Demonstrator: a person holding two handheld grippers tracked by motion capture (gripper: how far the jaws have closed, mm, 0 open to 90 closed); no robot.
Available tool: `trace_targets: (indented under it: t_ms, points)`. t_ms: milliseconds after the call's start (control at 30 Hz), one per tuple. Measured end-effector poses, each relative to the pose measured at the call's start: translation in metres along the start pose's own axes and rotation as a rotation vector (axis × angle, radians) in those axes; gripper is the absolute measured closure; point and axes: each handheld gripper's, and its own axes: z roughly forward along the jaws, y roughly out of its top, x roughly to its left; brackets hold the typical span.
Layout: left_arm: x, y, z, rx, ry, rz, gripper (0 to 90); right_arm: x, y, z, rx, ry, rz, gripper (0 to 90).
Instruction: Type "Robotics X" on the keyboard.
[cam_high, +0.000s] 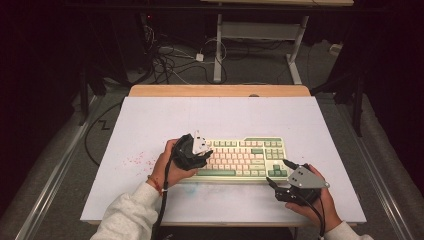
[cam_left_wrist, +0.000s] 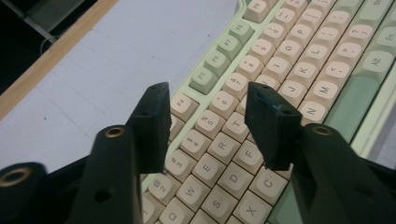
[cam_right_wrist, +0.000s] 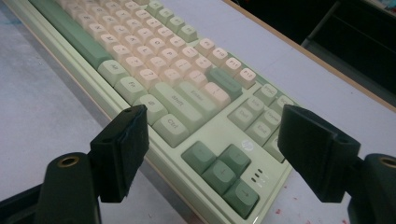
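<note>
I find my left gripper (cam_left_wrist: 208, 123) above the keyboard (cam_high: 245, 157)'s left keys, jaws apart, nothing between. My right gripper (cam_right_wrist: 212, 154) sits near its right end, spread wide.

The keyboard (cam_right_wrist: 187, 107) has smooth matt plastic keycaps in a glossier case on a matt white, wood-edged table (cam_high: 150, 120).

A dim workroom around a pale table, lit mainly over the tabletop.

The table (cam_high: 150, 120) has a light, whitish top with a wooden strip (cam_high: 220, 90) along its far edge and faint red specks (cam_high: 134, 161) near its left side. Beyond it a grey floor (cam_high: 260, 70) carries tangled cables (cam_high: 167, 60) and the white legs of a second desk (cam_high: 218, 50). The far wall is lost in darkness, possibly black curtains.
</note>
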Motion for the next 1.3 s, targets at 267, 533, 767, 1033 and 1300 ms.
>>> trace_targets:
  t_ms: [267, 533, 767, 1033, 1300]
  points:
    - [-0.004, -0.007, -0.006, -0.043, 0.013, 0.002, 29.7, 0.000, 0.001, -0.001, -0.004, 0.004, 0.003, 25.4]
    - [-0.007, -0.016, -0.017, -0.091, 0.024, 0.029, 20.5, 0.000, 0.001, -0.001, -0.002, 0.001, 0.004, 25.6]
    - [-0.013, -0.028, -0.025, -0.095, 0.057, 0.075, 19.4, 0.000, 0.001, -0.001, -0.002, 0.001, 0.005, 25.7]
    - [-0.014, -0.047, -0.033, -0.089, 0.083, 0.074, 19.3, 0.000, 0.001, -0.001, -0.001, 0.008, 0.004, 25.8]
    - [-0.013, -0.064, -0.038, -0.070, 0.094, 0.055, 19.3, 0.002, 0.001, 0.001, 0.009, 0.014, 0.001, 25.8]
